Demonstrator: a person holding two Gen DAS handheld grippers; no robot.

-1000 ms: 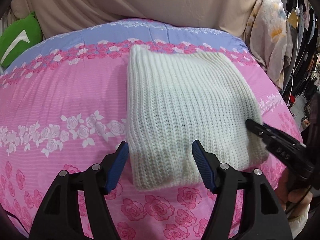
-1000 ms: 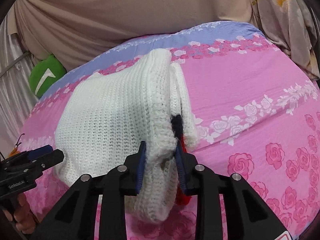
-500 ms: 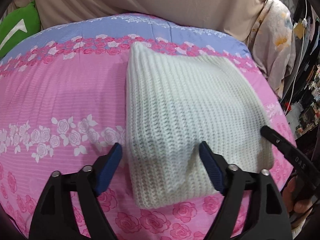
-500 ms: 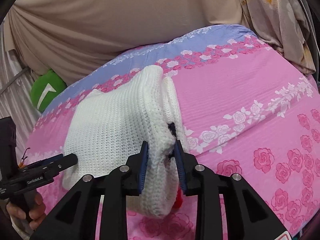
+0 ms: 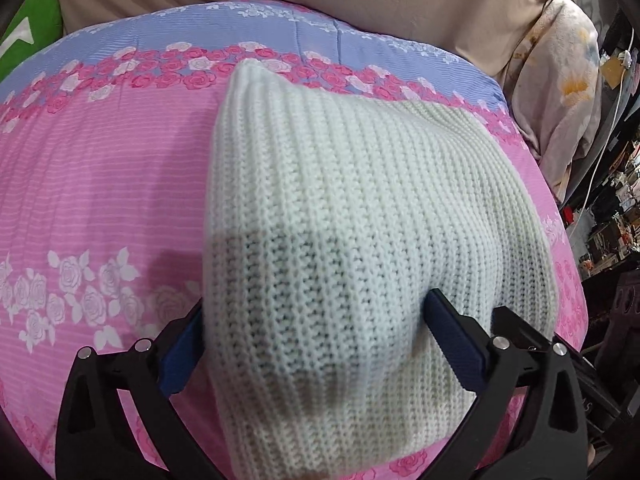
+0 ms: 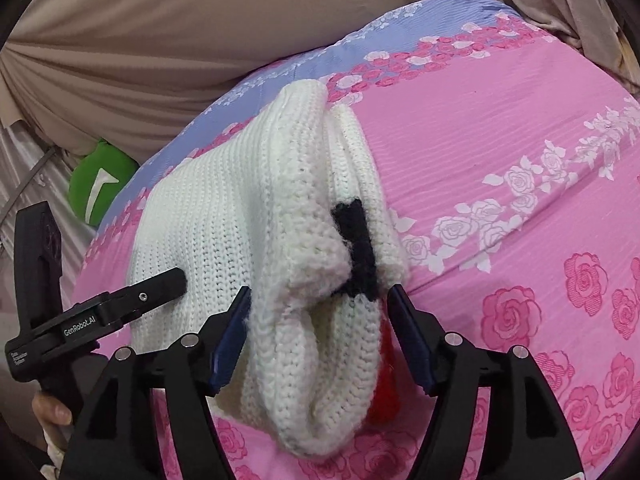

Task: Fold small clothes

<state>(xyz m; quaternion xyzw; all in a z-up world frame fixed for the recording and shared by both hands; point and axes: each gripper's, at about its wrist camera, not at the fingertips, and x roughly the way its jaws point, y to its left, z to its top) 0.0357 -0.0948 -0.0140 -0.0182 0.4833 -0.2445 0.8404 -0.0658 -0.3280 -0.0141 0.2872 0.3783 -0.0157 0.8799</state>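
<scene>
A folded white knit sweater [image 5: 360, 216] lies on the pink rose-print bedspread [image 5: 100, 184]. My left gripper [image 5: 316, 336] is open, its blue pads astride the sweater's near left corner, pressing into the knit. In the right wrist view the sweater [image 6: 240, 220] shows its folded layers with a black patch [image 6: 356, 252] and some red [image 6: 386, 392] underneath. My right gripper [image 6: 320, 332] is open, its jaws wide on either side of the sweater's near right edge. The left gripper's finger [image 6: 156, 290] rests on the sweater's left side there.
A green pillow [image 6: 100, 180] lies at the bed's far left by a beige curtain [image 6: 200, 40]. A floral cloth [image 5: 560, 92] hangs at the right edge of the bed, with cluttered shelves [image 5: 612, 216] beyond.
My right gripper was shut on the sweater's edge and has opened wide. My left gripper has moved forward so its pads now straddle and press the sweater's corner.
</scene>
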